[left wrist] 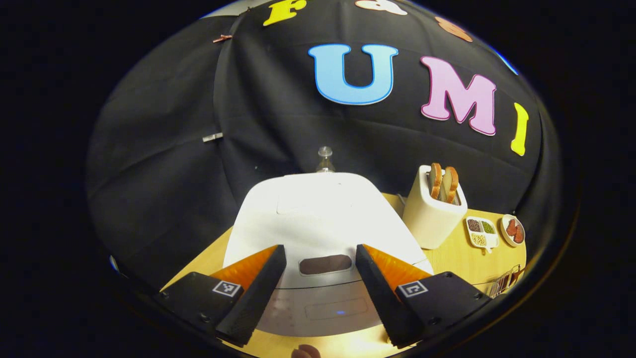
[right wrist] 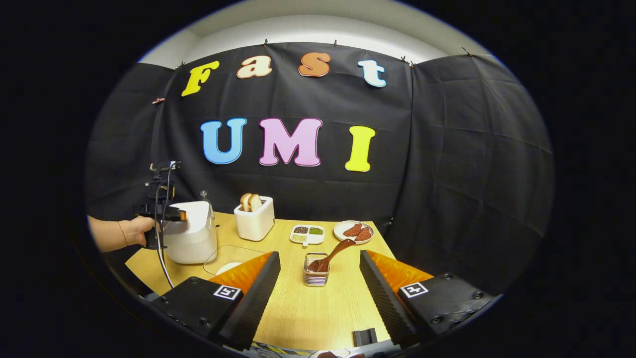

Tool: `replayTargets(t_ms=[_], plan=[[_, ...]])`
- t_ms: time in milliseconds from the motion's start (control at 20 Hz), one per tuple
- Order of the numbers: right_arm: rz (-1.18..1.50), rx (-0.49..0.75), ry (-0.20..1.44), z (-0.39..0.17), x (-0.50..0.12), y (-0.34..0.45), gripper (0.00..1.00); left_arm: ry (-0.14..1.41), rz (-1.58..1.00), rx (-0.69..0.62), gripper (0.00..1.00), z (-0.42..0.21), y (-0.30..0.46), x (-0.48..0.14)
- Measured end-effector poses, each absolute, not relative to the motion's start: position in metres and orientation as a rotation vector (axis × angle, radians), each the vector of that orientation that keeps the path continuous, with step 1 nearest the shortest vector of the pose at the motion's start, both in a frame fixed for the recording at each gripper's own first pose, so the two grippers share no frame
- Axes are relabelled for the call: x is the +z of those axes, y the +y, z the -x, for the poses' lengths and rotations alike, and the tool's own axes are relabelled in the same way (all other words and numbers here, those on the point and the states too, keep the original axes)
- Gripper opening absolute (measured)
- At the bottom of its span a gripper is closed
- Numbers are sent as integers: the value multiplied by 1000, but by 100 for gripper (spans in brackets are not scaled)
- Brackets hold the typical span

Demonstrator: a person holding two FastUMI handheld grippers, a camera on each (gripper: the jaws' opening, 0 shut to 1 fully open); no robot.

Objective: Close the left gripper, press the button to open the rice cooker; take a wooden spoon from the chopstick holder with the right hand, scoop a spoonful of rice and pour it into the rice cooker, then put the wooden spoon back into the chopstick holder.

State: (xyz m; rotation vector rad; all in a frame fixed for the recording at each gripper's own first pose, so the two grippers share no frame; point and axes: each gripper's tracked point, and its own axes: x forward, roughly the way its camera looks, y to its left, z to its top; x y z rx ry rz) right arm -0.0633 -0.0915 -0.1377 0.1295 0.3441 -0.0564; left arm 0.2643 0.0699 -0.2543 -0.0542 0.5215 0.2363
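Above the rice cooker (left wrist: 318, 223) my left gripper (left wrist: 320, 293) hangs, fingers spread, probably lining up its button; my right gripper (right wrist: 320, 293), fingers released, faces the wooden spoon (right wrist: 332, 254).

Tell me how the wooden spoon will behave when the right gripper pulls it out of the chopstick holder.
The wooden spoon looks rigid, so it should lift out without bending. It leans loosely in the wire chopstick holder, handle tilted up to the right, so it may swing or pivot when gripped. The holder looks light and could tip or drag along.
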Motion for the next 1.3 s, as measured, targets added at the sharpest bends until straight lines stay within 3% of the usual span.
replayTargets(t_ms=[450, 900, 1300], plan=[[-149, -72, 307, 69, -122, -103, 100, 520, 36, 243, 99, -262, 60, -247], [-129, -48, 273, 59, -109, -99, 100, 270, 23, 96, 95, -242, 38, -151], [-132, -20, 240, 46, -93, -85, 100, 125, 41, -43, 95, -164, 13, -89]])
